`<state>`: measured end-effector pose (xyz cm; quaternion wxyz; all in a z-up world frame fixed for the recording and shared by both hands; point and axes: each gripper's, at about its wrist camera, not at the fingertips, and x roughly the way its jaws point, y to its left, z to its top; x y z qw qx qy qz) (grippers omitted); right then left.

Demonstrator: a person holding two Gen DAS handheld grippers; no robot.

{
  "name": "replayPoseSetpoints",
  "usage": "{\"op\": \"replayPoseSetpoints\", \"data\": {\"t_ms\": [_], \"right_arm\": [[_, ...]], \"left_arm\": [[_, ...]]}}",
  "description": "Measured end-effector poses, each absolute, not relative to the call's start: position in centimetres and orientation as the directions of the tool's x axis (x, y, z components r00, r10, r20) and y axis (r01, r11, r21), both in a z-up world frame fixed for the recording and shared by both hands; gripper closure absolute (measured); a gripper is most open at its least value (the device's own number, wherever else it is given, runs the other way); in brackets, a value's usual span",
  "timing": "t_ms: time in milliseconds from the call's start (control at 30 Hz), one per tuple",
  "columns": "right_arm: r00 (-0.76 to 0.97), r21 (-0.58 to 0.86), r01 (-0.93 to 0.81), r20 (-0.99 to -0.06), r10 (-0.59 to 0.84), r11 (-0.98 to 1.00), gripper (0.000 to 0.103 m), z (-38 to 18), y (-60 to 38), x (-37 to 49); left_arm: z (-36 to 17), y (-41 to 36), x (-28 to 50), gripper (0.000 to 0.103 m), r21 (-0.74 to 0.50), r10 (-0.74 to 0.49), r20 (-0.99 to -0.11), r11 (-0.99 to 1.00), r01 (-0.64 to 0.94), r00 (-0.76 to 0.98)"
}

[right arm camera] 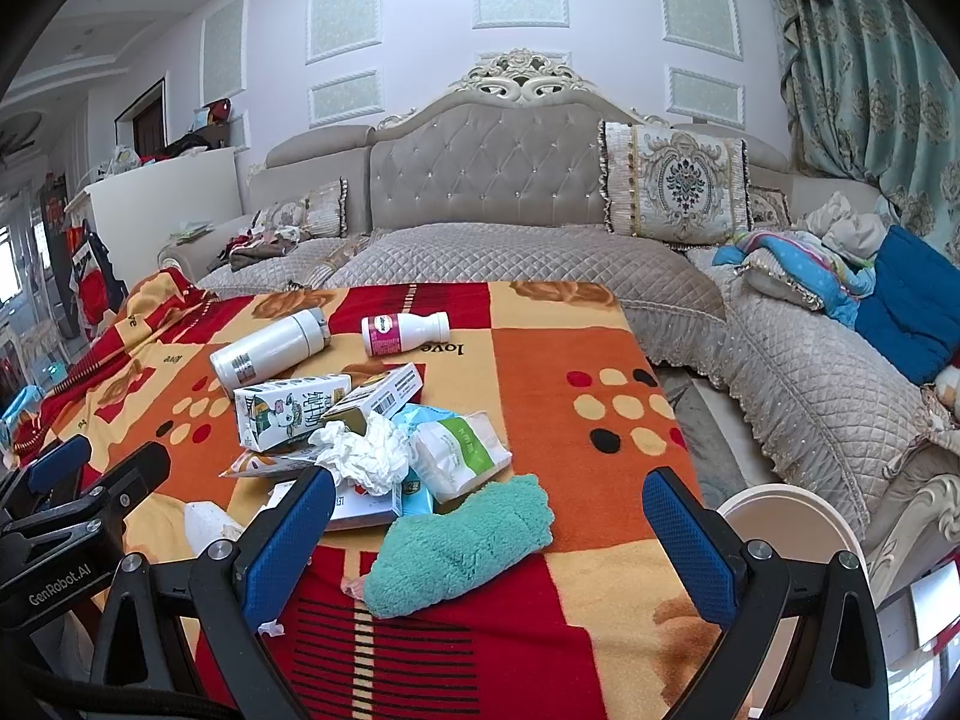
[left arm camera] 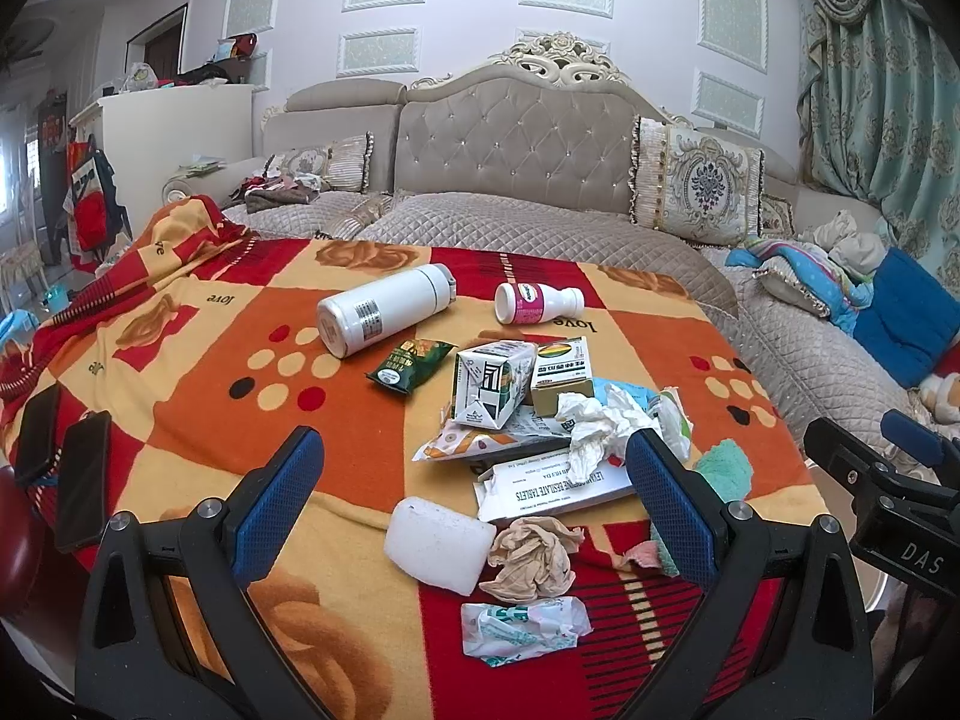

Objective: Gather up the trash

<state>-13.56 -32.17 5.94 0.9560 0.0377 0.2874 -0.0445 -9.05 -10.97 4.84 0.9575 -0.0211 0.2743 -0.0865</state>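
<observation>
Both claws gape wide, holding nothing.
Left claw (left arm camera: 474, 480) hovers above foam block (left arm camera: 437, 543); right claw (right arm camera: 489, 516) above teal cloth (right arm camera: 462, 546).

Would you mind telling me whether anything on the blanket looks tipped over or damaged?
Yes: the white flask and pink-labelled bottle both lie on their sides, and the milk carton among the crumpled tissue looks crushed. No spill is visible.

A tufted grey sofa (left arm camera: 516, 144) is set against a pale panelled wall (left arm camera: 456, 6); teal curtains (left arm camera: 870, 90) are hung at the right, lit by daylight.
</observation>
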Motion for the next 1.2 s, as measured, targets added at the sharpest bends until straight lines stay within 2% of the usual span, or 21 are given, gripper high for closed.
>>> {"op": "replayPoseSetpoints", "data": {"t_ms": [1200], "right_arm": [[0.815,0.048,0.112,-0.576,-0.065,0.993,0.001,5.6,-32.9,-13.0]], "left_arm": [[3.4,-10.7,-8.6,0.002,-0.092,-0.167,-0.544,0.986,0.140,0.822]]}}
